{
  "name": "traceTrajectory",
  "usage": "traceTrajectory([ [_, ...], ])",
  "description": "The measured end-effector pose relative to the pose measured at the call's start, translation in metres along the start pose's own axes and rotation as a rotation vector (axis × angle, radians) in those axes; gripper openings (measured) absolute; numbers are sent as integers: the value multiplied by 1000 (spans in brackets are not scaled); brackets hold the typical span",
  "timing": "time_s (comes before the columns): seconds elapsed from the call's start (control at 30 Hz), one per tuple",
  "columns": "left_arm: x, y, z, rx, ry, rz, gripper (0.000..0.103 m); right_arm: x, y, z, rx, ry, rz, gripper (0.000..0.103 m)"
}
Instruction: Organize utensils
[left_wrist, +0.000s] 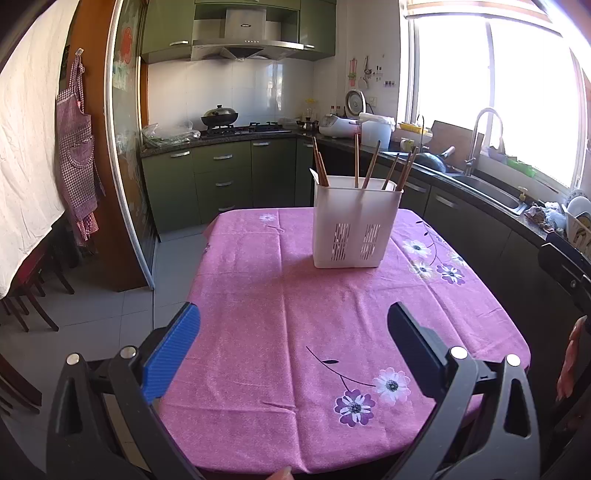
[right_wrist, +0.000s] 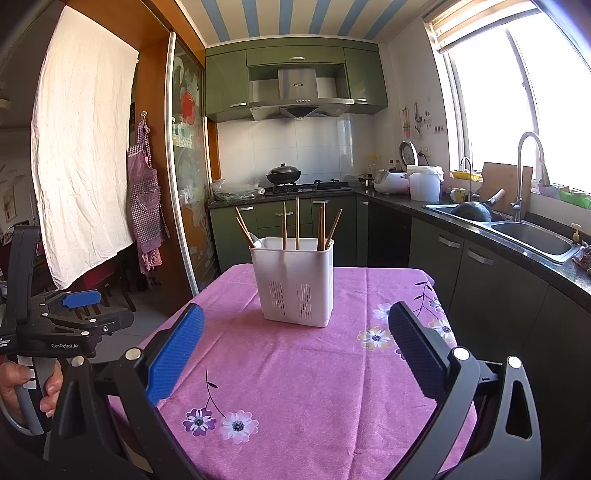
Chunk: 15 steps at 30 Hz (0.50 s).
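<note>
On a table draped in a pink flowered cloth, in a green-cabinet kitchen, a white plastic utensil holder stands upright toward the far edge, nearer the far right corner in the left wrist view. The rest of the cloth is bare; no loose utensils lie on it.

Several wooden chopsticks stand in the holder, leaning apart in different directions, some against the left wall, some against the right. A pale spoon tip shows at the left rim.

Both tools hang above the near edge, well apart from the holder. The left gripper is spread wide and grasps nothing. The right gripper is likewise spread wide and empty. A hand holds the left tool's handle at the near left corner.

Likely risks: the holder looks light and tall, so a sideways pull on one chopstick could tip it or slide it on the cloth toward the far edge. The thin, slanted sticks could slip from the pads or catch on neighbours. Steadying the holder with one tool would help.
</note>
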<state>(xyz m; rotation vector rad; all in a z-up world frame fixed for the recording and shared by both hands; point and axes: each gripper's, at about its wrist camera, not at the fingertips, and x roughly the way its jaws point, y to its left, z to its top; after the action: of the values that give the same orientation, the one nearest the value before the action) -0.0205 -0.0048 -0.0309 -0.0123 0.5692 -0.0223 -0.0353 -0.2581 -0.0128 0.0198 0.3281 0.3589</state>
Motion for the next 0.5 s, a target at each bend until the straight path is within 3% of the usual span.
traceTrajectory([
  [0.5,-1,2,-1,-1,2,8,97,2,2,-1,3,6,13,98],
])
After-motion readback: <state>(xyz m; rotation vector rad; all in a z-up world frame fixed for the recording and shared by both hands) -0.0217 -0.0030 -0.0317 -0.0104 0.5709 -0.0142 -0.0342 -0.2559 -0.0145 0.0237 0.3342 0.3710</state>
